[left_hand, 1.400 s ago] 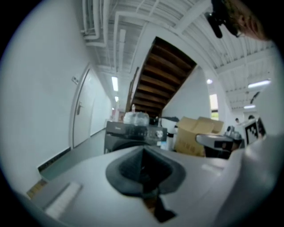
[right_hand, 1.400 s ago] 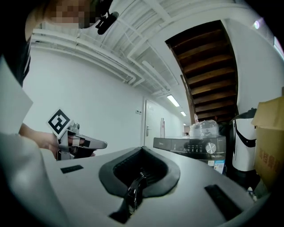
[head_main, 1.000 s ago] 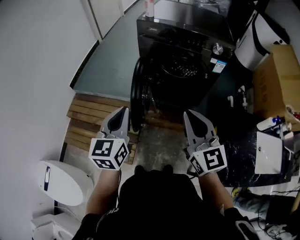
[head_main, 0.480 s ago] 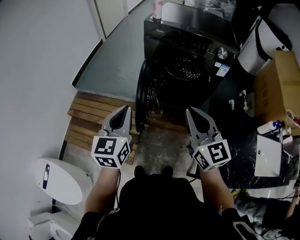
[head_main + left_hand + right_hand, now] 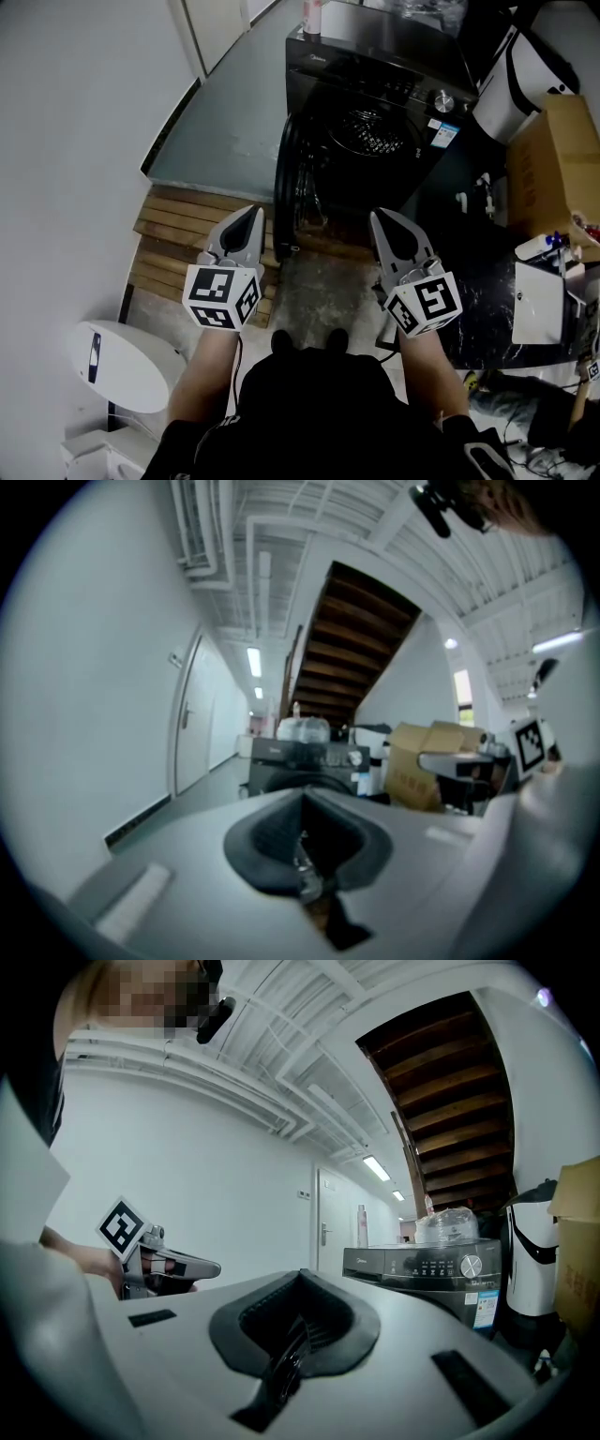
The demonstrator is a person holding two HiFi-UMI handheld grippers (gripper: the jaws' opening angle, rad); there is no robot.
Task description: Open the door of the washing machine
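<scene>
The black front-loading washing machine [image 5: 375, 84] stands ahead of me in the head view. Its round door [image 5: 286, 202] hangs open, swung out to the left and seen edge-on, so the drum opening [image 5: 370, 127] shows. My left gripper [image 5: 251, 214] and right gripper [image 5: 380, 217] are held side by side short of the machine, touching nothing. Both are shut and hold nothing. The machine [image 5: 309, 761] shows beyond the closed left gripper [image 5: 302, 799] in the left gripper view. In the right gripper view its control panel [image 5: 431, 1265] lies past the closed right gripper [image 5: 300, 1279].
A wooden slatted pallet [image 5: 178, 234] lies on the floor under my left gripper. A white rounded appliance [image 5: 122, 361] sits at lower left. A cardboard box [image 5: 553, 159] and a white container [image 5: 525, 70] crowd the right. A bottle [image 5: 311, 14] stands on the machine.
</scene>
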